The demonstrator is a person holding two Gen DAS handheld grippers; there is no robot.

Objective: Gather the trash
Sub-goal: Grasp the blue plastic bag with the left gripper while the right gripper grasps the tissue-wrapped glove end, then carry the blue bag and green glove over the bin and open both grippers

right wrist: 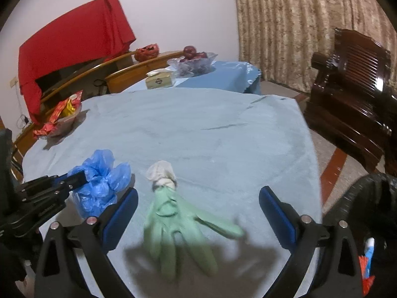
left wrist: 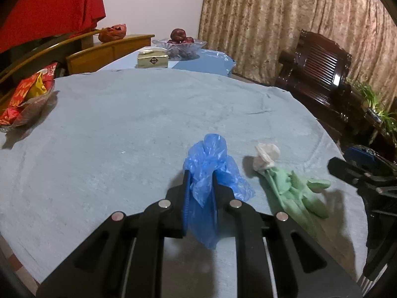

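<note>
My left gripper (left wrist: 201, 177) is shut on a crumpled blue plastic bag (left wrist: 208, 166), which hangs between its fingers over the blue-grey tablecloth (left wrist: 124, 136). The bag also shows in the right wrist view (right wrist: 100, 181), with the left gripper (right wrist: 79, 177) clamped on it. A green glove (right wrist: 176, 226) with a whitish cuff (right wrist: 162, 171) lies flat on the cloth. My right gripper (right wrist: 198, 193) is open, its blue pads on either side of the glove, just above it. The glove lies to the right of the bag in the left wrist view (left wrist: 295, 191).
A glass dish of red and yellow snack packets (left wrist: 24, 99) stands at the table's left. A tissue box (left wrist: 152, 59) and a fruit bowl (left wrist: 180, 42) stand on the far table. Wooden chairs (left wrist: 104, 52) stand behind. A dark wooden armchair (right wrist: 352, 87) stands to the right. A black bag (right wrist: 372, 223) is at the lower right.
</note>
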